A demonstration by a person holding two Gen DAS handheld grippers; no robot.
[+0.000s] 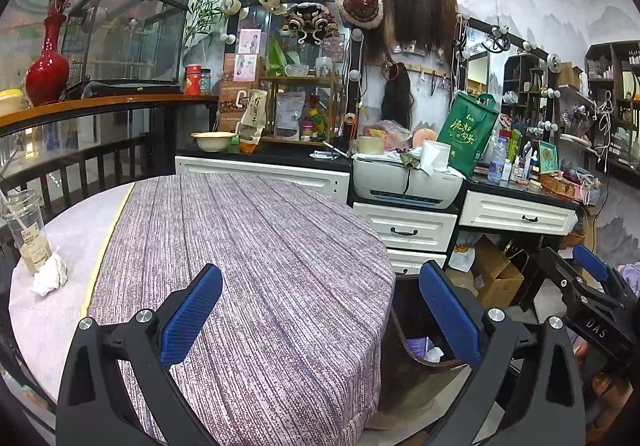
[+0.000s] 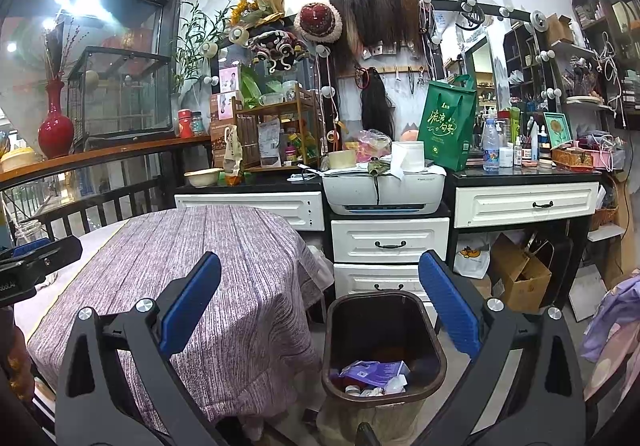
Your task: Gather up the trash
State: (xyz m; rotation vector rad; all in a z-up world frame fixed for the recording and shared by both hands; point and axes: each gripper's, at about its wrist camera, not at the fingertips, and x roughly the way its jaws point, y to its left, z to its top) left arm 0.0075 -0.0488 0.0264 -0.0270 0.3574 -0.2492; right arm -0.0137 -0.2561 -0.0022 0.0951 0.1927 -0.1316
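A clear plastic cup point(image 1: 26, 230) with a straw and a little brown drink stands at the far left of the table point(image 1: 260, 246). A crumpled white tissue point(image 1: 50, 274) lies against its base. My left gripper point(image 1: 320, 273) hangs open over the striped cloth, well right of both, with nothing between its fingers. My right gripper point(image 2: 320, 262) is open and empty above the brown trash bin point(image 2: 380, 318), which holds purple wrappers point(image 2: 372, 372) and white scraps. The bin point(image 1: 412, 306) stands on the floor beside the table's right edge.
White drawers point(image 2: 386, 244) and a printer point(image 2: 384, 189) stand behind the bin. A cardboard box point(image 2: 520, 278) sits under the cluttered counter. A dark railing point(image 1: 80, 165) runs past the table's far left. My right gripper point(image 1: 568, 260) shows at the left view's right edge.
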